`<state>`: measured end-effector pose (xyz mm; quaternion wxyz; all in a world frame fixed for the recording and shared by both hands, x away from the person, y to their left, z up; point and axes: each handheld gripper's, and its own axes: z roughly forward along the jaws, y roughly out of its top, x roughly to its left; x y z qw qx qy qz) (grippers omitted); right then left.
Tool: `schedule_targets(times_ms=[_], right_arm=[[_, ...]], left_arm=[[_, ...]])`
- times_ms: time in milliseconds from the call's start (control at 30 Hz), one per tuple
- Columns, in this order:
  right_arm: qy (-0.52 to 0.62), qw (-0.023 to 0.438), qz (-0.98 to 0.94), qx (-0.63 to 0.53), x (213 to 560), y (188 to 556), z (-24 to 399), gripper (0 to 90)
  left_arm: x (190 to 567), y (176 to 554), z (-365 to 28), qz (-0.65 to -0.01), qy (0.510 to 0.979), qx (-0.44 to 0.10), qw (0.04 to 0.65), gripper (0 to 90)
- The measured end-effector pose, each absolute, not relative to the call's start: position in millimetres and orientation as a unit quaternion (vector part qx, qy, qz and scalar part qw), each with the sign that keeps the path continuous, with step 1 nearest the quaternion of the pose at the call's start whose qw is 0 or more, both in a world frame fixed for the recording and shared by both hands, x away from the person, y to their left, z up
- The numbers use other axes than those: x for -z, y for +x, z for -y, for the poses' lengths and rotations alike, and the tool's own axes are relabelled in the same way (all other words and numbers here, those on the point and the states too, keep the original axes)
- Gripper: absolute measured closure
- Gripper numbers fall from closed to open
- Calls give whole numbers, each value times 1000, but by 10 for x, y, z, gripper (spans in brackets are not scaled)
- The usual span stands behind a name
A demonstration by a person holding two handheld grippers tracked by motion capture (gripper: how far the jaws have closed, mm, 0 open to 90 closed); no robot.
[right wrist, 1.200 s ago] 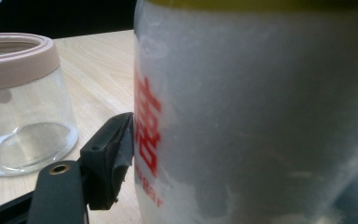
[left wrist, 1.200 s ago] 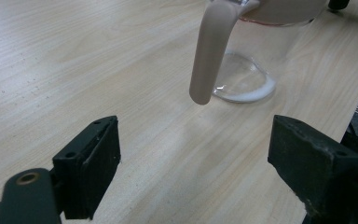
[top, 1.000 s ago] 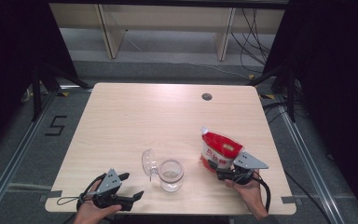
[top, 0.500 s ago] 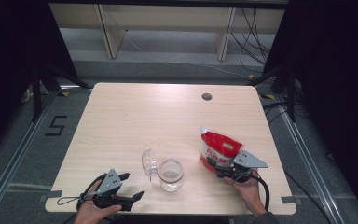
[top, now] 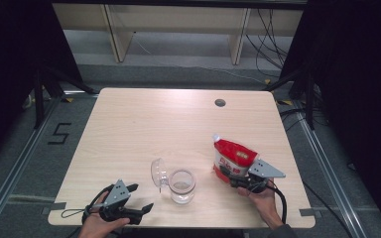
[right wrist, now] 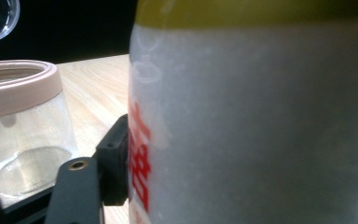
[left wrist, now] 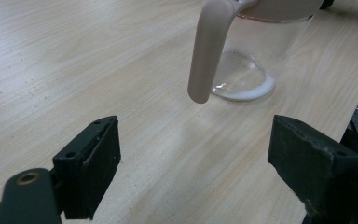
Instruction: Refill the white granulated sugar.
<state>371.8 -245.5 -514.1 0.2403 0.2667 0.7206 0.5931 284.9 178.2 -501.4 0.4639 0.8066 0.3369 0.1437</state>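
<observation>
The right hand-held gripper [top: 228, 174] is clamped on the red pouch [top: 233, 157], which stands upright, spout up. Just left stands the open jar [top: 182, 185]; the left hand-held gripper [top: 140, 198] gapes apart.

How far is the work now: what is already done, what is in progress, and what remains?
Done: the clear jar stands with its lid flipped open. In hand: the right gripper clamps the red pouch beside it. Left: pouring, probably; the jar looks nearly empty. The left gripper waits open.

We see a red-and-white pouch [top: 233, 157], a clear jar [top: 182, 186] with a beige rim, and a pale woodgrain table [top: 154, 124].
</observation>
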Motion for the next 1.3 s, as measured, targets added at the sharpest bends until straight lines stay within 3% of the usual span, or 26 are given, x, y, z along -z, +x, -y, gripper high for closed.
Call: schedule_targets(times_ms=[367, 700, 733, 1300], right_arm=[[275, 224, -727, -588, 5104, 3666, 2423, 451], [226, 301, -766, -521, 4933, 3460, 2269, 470], [202, 327, -778, -497, 4871, 3416, 2234, 474], [134, 391, -797, -441, 4646, 3160, 2104, 487]], left_arm=[[5008, 2856, -1793, -326, 811, -150, 462, 169], [5010, 2850, -1794, -329, 810, -149, 462, 170], [5008, 2854, -1797, -327, 811, -151, 461, 170], [5016, 2854, -1795, -330, 809, -149, 464, 170]])
